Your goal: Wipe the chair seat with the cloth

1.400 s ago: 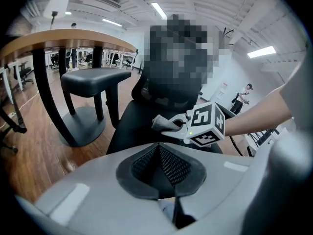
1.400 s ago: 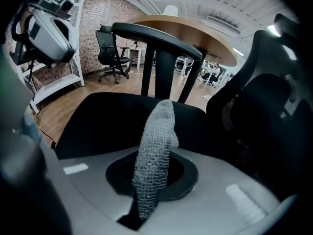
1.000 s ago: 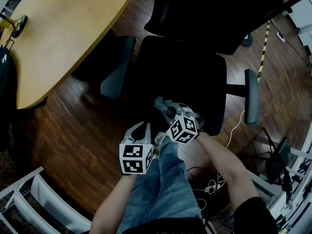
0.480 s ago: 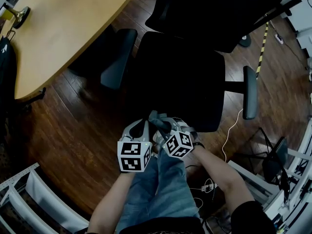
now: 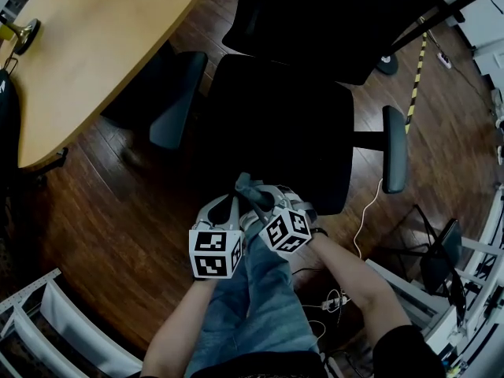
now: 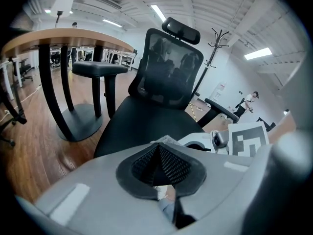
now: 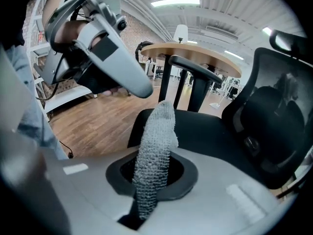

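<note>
Right claw [image 7: 150, 180] clamped on grey, knobbly-weave cloth [image 7: 156, 131], standing upright. Left claw [image 6: 160, 164] closed, empty. Black chair seat [image 5: 276, 132] ahead.

Office, seen from above: my left tongs [image 5: 227, 205] and right tongs [image 5: 260, 198] hang side by side at the six o'clock edge of the black chair seat [image 5: 276, 124]. A grey cloth [image 5: 242, 183] pokes from the right pair toward eleven o'clock. The backrest [image 5: 339, 22] lies at twelve, the left armrest [image 5: 175, 101] at nine and the right armrest [image 5: 394, 148] at three. A wooden tabletop [image 5: 94, 46] fills ten o'clock. My jeans [image 5: 260, 305] show at six, and a white cable [image 5: 366, 211] crosses the wood floor [image 5: 102, 211] at four.
</note>
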Tool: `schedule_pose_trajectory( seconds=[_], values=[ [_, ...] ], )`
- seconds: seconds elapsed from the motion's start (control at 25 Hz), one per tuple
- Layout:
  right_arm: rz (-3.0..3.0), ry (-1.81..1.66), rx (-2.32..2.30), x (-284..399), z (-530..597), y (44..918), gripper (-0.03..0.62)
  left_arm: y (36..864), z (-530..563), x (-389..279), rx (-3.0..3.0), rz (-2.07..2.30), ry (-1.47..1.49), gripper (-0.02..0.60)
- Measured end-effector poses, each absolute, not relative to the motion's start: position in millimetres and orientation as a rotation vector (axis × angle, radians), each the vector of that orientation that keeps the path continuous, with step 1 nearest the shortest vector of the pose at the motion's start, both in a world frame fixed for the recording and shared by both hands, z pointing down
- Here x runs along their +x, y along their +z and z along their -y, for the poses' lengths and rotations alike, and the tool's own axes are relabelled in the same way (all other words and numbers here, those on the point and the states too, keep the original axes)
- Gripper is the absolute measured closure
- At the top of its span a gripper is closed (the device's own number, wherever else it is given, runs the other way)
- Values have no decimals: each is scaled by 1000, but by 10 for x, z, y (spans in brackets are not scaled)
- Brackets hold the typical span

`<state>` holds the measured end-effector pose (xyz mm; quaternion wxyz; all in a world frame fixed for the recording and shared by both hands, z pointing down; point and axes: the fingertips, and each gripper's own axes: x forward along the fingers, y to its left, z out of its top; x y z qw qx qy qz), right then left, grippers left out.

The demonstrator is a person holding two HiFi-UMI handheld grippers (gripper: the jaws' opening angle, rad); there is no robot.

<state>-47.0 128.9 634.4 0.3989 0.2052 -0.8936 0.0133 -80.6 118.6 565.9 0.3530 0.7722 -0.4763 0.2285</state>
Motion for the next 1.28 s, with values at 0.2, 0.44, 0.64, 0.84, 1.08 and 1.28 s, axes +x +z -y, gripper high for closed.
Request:
schedule_pose_trajectory(
  seconds=[0.2, 0.44, 0.64, 0.84, 1.08, 1.28],
  values=[
    [2246, -9, 576, -221, -848, 6240, 582, 5603, -1000, -645, 2015, 1224, 572, 578],
    [2206, -65, 614, 126, -156, 6108, 582, 5471, -657, -474, 2030, 1233, 553, 578],
    [2173, -52, 667, 417, 506, 6091, 582, 5453, -300, -397, 2010, 1250, 564, 578],
    [2131, -21, 682, 702, 1053, 6202, 582, 5474, 52, -271, 1979, 1263, 580, 578],
    [2058, -31, 678, 1023, 1798, 6434, 582, 5550, 462, -67, 1953, 1264, 574, 578],
    [2000, -4, 690, 1234, 2264, 6687, 582, 5699, 634, 33, 1933, 1252, 594, 578]
  ],
)
